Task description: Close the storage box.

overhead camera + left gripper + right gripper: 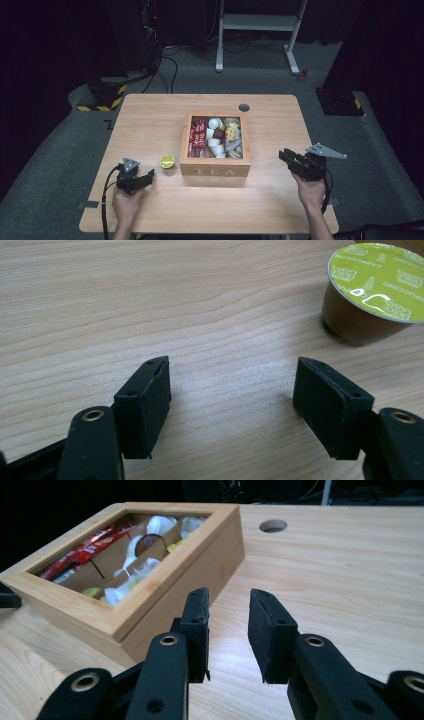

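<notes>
Pale wood grain is running across the table point(150, 115) in the high view, and the lidded wooden tea box point(215, 169) is sitting at its centre, glass top showing red sachets, white pots and yellow packets in compartments. The coffee capsule point(167, 161) is standing just off the box's front-left corner, at about nine o'clock from it. The left gripper point(139, 181) is resting at roughly seven o'clock from the capsule, near but apart, jaws spread wide and holding nothing. The right gripper point(289, 158) is hovering at three o'clock from the box, empty.

Along the left gripper view, the left gripper point(232, 390) is showing both black pads wide apart over bare table, with the capsule point(372, 290) lying ahead at one o'clock, outside the gap. To take it well, I judge the hand should be swinging toward one o'clock until the capsule is centring between the pads, then closing low on its brown tapered wall, below the overhanging rim. The lime-green foil lid is looking thin and printed; the body is seeming a smooth, rigid plastic cup, light and liable to skid or tip if nudged by one pad first.

Along the right gripper view, the right gripper point(229, 630) is keeping a narrow gap with nothing inside, pointing past the box's point(165, 600) near corner at eleven o'clock; a round cable hole point(273, 526) is sitting at one o'clock.
</notes>
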Available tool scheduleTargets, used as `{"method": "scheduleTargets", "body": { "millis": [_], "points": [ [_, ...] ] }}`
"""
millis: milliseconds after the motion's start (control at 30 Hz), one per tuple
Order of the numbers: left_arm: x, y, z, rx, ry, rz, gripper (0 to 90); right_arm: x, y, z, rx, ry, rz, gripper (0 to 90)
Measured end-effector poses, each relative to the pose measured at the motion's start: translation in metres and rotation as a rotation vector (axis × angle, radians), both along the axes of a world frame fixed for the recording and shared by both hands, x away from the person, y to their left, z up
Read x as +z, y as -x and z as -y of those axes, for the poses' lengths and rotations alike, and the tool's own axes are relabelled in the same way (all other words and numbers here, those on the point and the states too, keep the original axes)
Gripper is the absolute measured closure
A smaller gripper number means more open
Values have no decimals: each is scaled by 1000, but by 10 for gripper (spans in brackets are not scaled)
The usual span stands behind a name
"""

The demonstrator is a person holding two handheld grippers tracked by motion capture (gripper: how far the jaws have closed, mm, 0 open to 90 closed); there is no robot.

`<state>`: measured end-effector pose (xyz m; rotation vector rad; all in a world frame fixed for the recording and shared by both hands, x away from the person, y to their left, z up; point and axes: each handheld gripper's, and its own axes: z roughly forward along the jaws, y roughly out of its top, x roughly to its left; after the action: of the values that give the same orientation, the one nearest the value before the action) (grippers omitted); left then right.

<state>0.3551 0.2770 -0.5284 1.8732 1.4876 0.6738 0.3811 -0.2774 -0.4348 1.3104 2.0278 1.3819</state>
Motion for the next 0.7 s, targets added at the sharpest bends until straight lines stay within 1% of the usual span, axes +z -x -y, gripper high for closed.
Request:
{"method": "scheduleTargets", "body": {
  "millis": [33, 167, 300, 500, 533, 700],
  "points": [
    [0, 0, 0, 1, 2, -1, 319, -2, 0, 1, -6, -3, -9, 698],
    [0, 0, 0, 1, 1, 0, 319, -10, -1, 6, -18, 5, -22, 698],
    [0, 0, 0, 1, 1, 0, 319, -17, -1, 10, -38, 0, -36, 692],
    [0, 0, 0, 1, 1, 0, 319, -22, -1, 13, -57, -1, -42, 677],
    [0, 0, 0, 1, 1, -1, 319, -25, -2, 13, -70, 3, -46, 664],
    [0, 0, 0, 1, 1, -1, 319, -32, -4, 14, -92, 18, -57, 645]
  ]
}}
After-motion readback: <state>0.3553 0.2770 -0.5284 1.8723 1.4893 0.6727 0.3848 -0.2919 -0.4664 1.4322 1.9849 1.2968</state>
